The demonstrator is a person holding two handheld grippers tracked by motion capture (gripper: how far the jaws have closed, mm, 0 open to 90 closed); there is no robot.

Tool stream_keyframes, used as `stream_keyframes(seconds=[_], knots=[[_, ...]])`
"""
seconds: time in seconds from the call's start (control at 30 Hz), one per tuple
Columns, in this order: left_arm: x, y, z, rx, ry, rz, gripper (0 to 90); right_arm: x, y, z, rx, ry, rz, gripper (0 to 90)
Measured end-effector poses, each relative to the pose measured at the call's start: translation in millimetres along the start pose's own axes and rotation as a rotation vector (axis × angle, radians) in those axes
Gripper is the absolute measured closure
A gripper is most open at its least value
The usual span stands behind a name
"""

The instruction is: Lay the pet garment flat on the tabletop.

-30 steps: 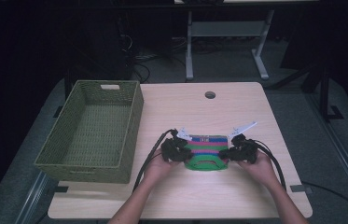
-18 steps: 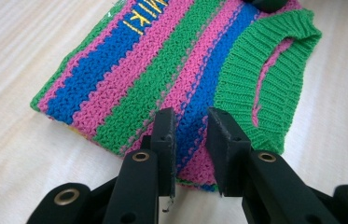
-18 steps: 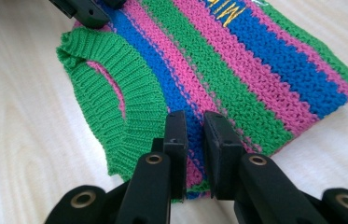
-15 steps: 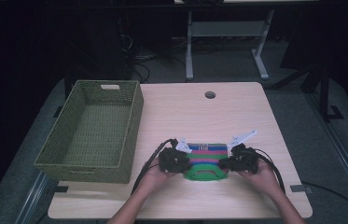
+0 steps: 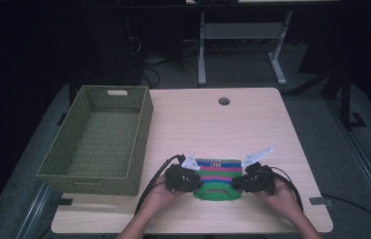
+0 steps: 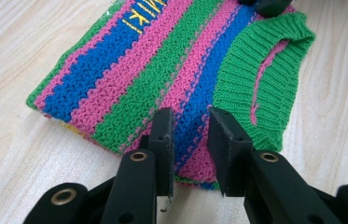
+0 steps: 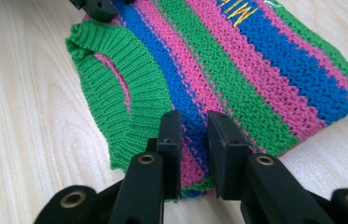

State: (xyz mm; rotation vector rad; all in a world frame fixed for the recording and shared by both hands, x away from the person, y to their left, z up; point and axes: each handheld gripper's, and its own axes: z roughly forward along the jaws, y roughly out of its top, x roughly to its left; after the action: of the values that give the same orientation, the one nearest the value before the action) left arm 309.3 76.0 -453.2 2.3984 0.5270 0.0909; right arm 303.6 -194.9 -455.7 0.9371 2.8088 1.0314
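A wicker basket [image 5: 98, 139] stands at the table's [image 5: 252, 124] left; the striped knitted garment [image 5: 218, 177] lies folded flat at the near edge. The step looks like letting go after a fold — the left gripper [image 6: 191, 135] and right gripper [image 7: 195, 135] have just been opening, slightly parted, pads off the knit. Next, probably a regrip to lift it left into the basket.

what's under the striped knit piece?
The knit piece lies flat, folded, on the wooden table. A sliver of yellow peeks from under its edge in the left gripper view. Anything else beneath or inside the fold is covered.
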Motion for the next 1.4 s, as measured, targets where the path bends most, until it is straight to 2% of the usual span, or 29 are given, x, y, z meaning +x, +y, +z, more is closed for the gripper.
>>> stream_keyframes(seconds=[0.07,0.13,0.23,0.33,0.47,0.5,0.6,0.67,0.77,0.9,0.97,1.03,1.13,1.23,1.27,1.3,1.4], knots=[[-0.7,-0.5,0.4,-0.005,0.003,-0.004,70.4,-0.1,0.1,0.2,-0.001,0.002,0.0,73.6],[0.1,-0.9,-0.2,-0.003,0.007,0.01,70.3,-2.0,-0.3,0.0,-0.004,0.019,0.008,70.8],[0.6,-0.8,-0.8,-0.003,-0.001,0.001,69.8,-2.4,-0.4,0.0,-0.01,0.028,0.019,69.1],[0.9,0.2,-4.7,-0.025,0.008,0.0,63.7,0.9,0.4,-4.7,-0.034,0.002,0.001,61.3],[-4.9,-1.7,-9.8,-0.056,-0.012,0.017,58.3,3.8,-1.8,-14.2,-0.073,0.007,-0.03,58.7],[-7.7,-4.0,-13.1,-0.063,-0.03,0.035,56.7,5.4,-4.1,-18.4,-0.082,0.018,-0.05,57.9],[-10.6,-6.4,-15.5,-0.079,-0.052,0.024,54.4,8.2,-6.6,-21.6,-0.084,0.029,-0.072,57.7],[-12.3,-9.0,-18.7,-0.088,-0.064,0.034,51.3,10.3,-8.2,-22.8,-0.077,0.042,-0.088,58.2],[-12.7,-11.8,-22.6,-0.104,-0.087,0.034,52.8,14.7,-12.7,-21.5,-0.076,0.055,-0.119,58.4],[-12.8,-13.9,-25.7,-0.138,-0.117,0.011,55.4,14.4,-16.3,-19.1,-0.081,0.06,-0.132,58.0],[-13.3,-14.1,-23.6,-0.129,-0.116,0.021,55.5,14.6,-16.6,-18.1,-0.081,0.059,-0.133,57.7],[-14.3,-14.3,-18.2,-0.098,-0.114,0.044,53.7,16.0,-16.3,-14.4,-0.078,0.059,-0.146,57.5],[-13.6,-14.9,-11.7,-0.07,-0.125,0.037,51.5,16.0,-15.4,-11.0,-0.064,0.038,-0.158,57.6],[-11.4,-15.4,-9.1,-0.071,-0.125,0.032,51.6,14.9,-15.0,-8.1,-0.055,0.024,-0.163,57.7],[-11.5,-15.6,-8.8,-0.073,-0.114,0.029,51.2,15.3,-14.8,-7.1,-0.051,0.024,-0.15,57.8],[-12.6,-16.0,-8.4,-0.071,-0.085,0.046,49.9,13.3,-14.8,-5.8,-0.05,0.014,-0.16,58.6],[-15.1,-16.3,-6.4,-0.068,-0.071,0.054,50.0,13.6,-15.0,-5.2,-0.051,0.01,-0.16,59.0]])
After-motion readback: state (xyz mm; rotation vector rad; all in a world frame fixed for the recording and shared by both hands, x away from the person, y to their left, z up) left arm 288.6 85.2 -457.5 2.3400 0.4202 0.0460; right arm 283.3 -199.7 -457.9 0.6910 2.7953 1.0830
